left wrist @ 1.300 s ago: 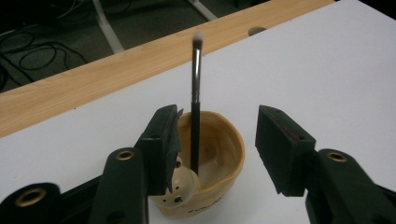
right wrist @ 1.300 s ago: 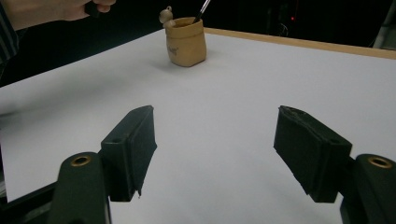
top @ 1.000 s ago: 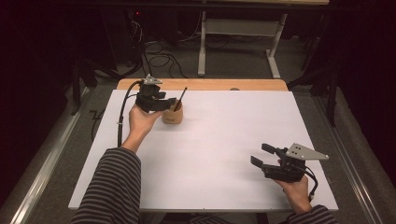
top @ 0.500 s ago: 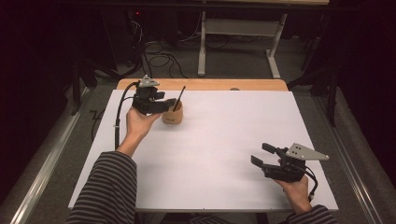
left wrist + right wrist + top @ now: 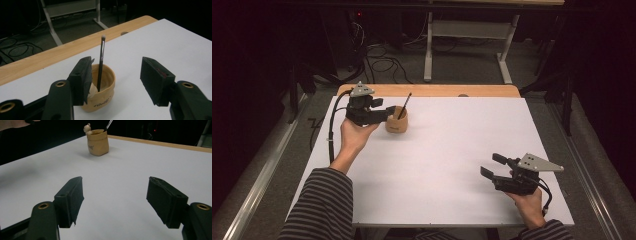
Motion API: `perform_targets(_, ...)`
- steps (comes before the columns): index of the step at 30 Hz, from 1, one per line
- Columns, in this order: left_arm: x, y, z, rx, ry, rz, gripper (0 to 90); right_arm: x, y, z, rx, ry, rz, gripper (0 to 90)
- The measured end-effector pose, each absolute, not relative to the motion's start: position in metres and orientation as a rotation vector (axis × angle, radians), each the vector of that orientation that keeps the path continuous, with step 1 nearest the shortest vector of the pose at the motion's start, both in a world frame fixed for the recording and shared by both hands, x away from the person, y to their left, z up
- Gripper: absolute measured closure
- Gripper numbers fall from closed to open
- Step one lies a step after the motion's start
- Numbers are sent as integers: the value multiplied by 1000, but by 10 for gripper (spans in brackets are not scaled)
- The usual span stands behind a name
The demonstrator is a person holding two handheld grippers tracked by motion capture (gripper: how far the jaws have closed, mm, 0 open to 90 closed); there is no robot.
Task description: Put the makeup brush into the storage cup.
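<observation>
Tan pouch-shaped cup stands upright on the white worktop, near its far-left corner, just short of the bare wood strip along the far edge. A slim black makeup brush leans inside the cup, pale tip up; a small cream figure sits at the cup's rim. Left claw is just beside the cup on its left side, jaws spread & have just been opening; in the left claw view the cup sits partly behind one jaw, pads clear of it. Left hand held raised, striped sleeve behind. Right claw well apart from the cup, near the worktop's near-right corner, jaws wide w/ nothing between, hand low by the edge.
</observation>
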State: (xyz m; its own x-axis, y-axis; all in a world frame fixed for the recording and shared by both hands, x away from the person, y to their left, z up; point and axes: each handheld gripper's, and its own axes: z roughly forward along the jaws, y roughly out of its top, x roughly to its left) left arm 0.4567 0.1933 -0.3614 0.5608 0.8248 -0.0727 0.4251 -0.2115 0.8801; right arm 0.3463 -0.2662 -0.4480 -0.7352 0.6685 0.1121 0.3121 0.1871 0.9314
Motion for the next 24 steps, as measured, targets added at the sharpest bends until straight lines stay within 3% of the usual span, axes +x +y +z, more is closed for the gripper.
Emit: perform_targets(24, 424, 206, -354, 1828, 972, 583, 422, 347, -266, -448, 927, 2147, 1559, 306)
